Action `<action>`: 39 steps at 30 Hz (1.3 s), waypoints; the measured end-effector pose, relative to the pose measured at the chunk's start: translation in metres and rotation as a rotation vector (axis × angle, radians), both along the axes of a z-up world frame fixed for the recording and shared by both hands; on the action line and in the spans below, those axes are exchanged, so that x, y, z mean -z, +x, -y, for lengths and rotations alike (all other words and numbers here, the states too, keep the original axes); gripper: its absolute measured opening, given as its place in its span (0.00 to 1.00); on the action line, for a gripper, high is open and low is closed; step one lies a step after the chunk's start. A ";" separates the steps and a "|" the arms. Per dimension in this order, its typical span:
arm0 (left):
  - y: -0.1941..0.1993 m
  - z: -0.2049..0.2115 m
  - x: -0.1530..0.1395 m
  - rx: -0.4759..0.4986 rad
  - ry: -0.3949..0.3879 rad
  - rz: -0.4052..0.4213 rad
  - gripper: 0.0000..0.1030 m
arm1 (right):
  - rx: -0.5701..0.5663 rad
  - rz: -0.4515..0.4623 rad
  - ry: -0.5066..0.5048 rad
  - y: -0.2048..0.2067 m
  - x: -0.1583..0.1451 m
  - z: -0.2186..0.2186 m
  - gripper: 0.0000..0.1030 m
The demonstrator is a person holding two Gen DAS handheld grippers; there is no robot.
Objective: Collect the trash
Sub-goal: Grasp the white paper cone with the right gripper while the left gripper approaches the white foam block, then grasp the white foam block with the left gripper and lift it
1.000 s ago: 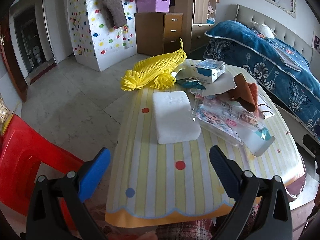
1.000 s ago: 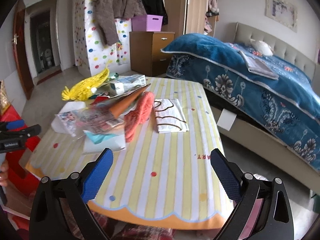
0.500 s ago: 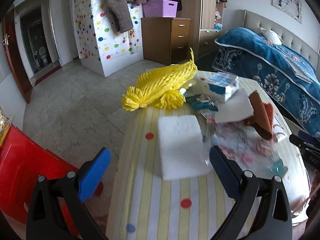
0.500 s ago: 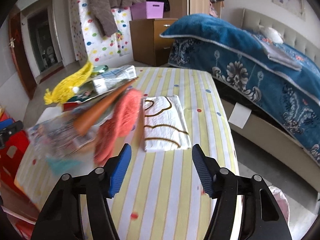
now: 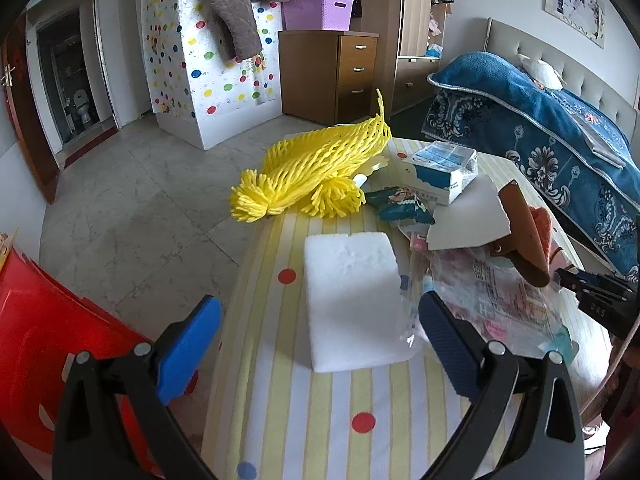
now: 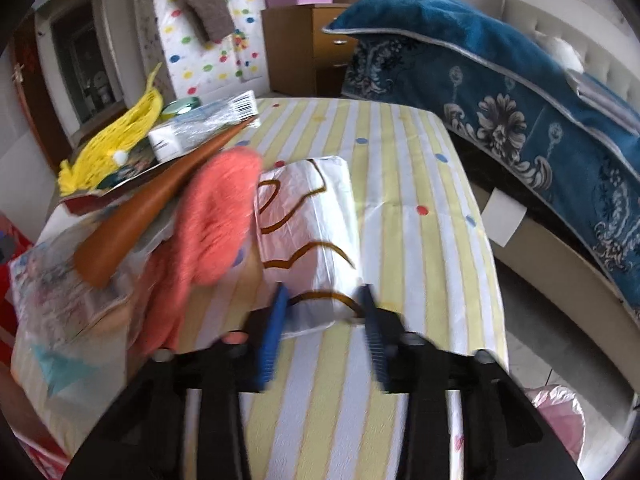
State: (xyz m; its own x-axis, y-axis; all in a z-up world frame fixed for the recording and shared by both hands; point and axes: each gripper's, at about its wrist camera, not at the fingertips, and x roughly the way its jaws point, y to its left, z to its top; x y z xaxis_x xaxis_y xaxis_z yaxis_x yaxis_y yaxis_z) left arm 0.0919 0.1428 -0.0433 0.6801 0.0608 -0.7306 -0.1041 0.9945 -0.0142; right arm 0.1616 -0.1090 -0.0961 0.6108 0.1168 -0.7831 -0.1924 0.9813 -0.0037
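You are closing your right gripper (image 6: 322,312) fingers around the near edge of the folded white plastic bag (image 6: 308,236) lying on the counter (image 6: 420,184). Your left gripper (image 5: 320,344) is hanging released over the white foam block (image 5: 352,296). Nothing is looking collected yet; yellow foam netting (image 5: 320,168), wrappers and boxes are all waiting.

Left gripper (image 5: 320,344): jaws wide apart above the desk (image 5: 340,420)
Foam block (image 5: 352,300): lying flat, just beyond them
Yellow netting (image 5: 316,168): far desk edge
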 end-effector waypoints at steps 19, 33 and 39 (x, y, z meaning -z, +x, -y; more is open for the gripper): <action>-0.032 0.008 0.035 0.067 0.089 -0.032 0.93 | 0.170 0.122 0.188 -0.107 -0.056 0.028 0.07; 0.005 0.026 0.051 0.062 0.068 -0.057 0.88 | 0.169 0.107 0.193 -0.115 -0.054 0.022 0.07; 0.001 0.023 0.051 0.061 0.083 -0.040 0.64 | 0.159 0.104 0.188 -0.124 -0.054 0.019 0.07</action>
State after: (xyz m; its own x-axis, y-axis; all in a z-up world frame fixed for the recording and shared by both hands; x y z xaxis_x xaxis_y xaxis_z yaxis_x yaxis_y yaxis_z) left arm 0.0930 0.1197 -0.0939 0.6548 0.0815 -0.7514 -0.0424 0.9966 0.0712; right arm 0.0377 -0.1277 -0.0421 0.7090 0.1506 -0.6890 -0.0437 0.9844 0.1702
